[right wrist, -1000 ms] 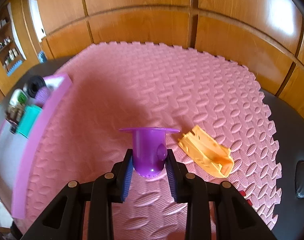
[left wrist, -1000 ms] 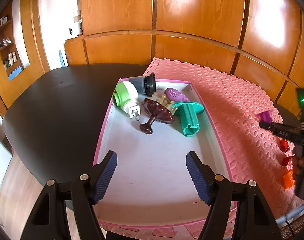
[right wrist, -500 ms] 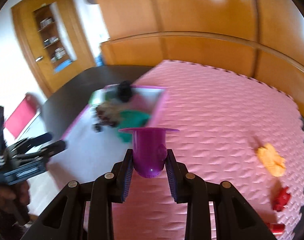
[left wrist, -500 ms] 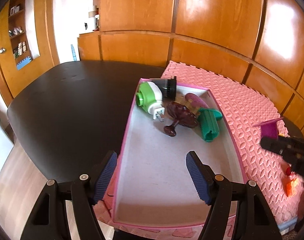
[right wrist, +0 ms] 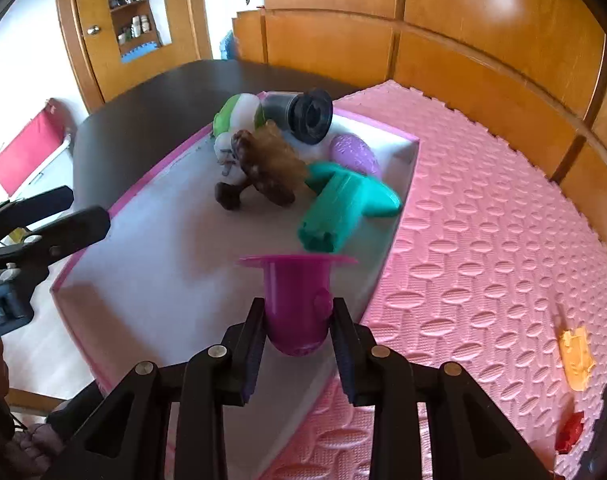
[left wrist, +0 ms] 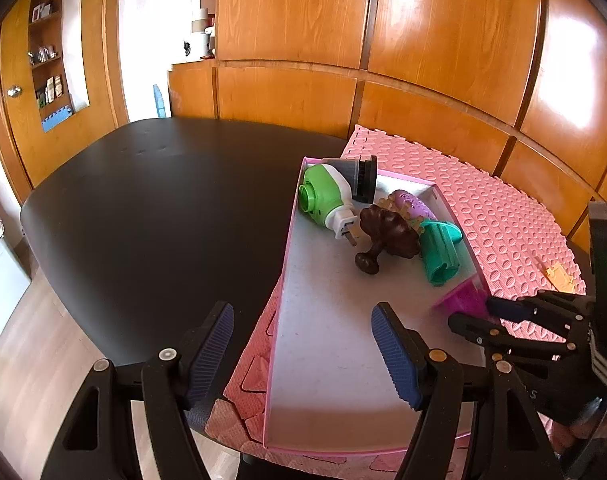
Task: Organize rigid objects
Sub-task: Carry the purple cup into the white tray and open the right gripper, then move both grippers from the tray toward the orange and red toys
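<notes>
My right gripper (right wrist: 297,320) has a purple flanged cup (right wrist: 297,308) between its pads, and the jaws are opening. The cup hangs over the near right part of the pink-rimmed white tray (right wrist: 151,184), just behind a teal flanged piece (right wrist: 343,212). In the left wrist view the same cup (left wrist: 461,302) shows at the tray's right wall, with the right gripper (left wrist: 475,316) behind it. My left gripper (left wrist: 303,344) stands open with nothing between its fingers, above the tray's near left rim (left wrist: 289,248).
At the tray's far end lie a green and white plug (left wrist: 323,200), a black cup (left wrist: 359,176), a brown goblet (left wrist: 387,236) and a purple oval (left wrist: 411,202). An orange piece (right wrist: 577,360) and a red piece (right wrist: 569,432) lie on the pink foam mat (right wrist: 483,240). The black table (left wrist: 163,208) spreads left.
My right gripper has carried the purple cup left, off the mat, to above the tray. The left gripper has shifted left along the tray's near end.
</notes>
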Tool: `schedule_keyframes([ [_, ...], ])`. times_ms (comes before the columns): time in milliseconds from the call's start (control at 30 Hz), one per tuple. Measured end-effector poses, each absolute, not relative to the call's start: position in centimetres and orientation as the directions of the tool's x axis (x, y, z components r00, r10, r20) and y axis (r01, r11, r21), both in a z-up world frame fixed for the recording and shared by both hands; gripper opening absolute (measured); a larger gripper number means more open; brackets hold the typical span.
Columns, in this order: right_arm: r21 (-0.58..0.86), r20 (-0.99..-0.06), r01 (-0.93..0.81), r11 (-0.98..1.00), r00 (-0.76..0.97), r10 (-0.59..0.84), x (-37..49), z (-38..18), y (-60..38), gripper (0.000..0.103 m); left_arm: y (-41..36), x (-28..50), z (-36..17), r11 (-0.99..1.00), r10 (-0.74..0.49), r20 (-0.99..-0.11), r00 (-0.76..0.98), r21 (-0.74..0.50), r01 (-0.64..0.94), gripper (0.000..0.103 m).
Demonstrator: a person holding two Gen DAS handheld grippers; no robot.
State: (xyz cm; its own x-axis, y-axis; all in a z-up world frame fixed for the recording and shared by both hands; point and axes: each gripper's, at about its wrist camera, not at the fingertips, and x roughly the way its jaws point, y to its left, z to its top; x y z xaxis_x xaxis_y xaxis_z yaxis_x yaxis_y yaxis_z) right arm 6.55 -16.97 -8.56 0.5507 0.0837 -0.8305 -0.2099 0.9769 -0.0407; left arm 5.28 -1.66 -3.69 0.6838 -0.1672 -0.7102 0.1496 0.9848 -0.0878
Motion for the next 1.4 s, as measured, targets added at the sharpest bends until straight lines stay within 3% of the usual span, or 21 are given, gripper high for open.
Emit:
schedule_keyframes([
  [367, 0.031, -0.811, -0.176, 0.984, 0.571, 0.128, 5.6, -7.5, -17.7, 0.040, -1.3, 5.2, -3.5, 0.985, -0.167, -0.704, 0.690, -0.083, 0.154, 0.072],
  [767, 0.078, -0.760, -0.094, 0.993, 0.639, 0.120, 3.4, -5.0, -20.7, 0.041, -2.2, 4.6, -2.8, 0.982, -0.171, -0.693, 0.701, -0.061, 0.179, 0.072],
  [1400, 0.090, -0.711, 0.213, 0.973, 0.697, -0.086, -3.1, -1.3, -33.7, 0.041, -7.2, 3.3, -0.9, 0.946, -0.247, -0.660, 0.709, -0.007, 0.323, 0.073],
])
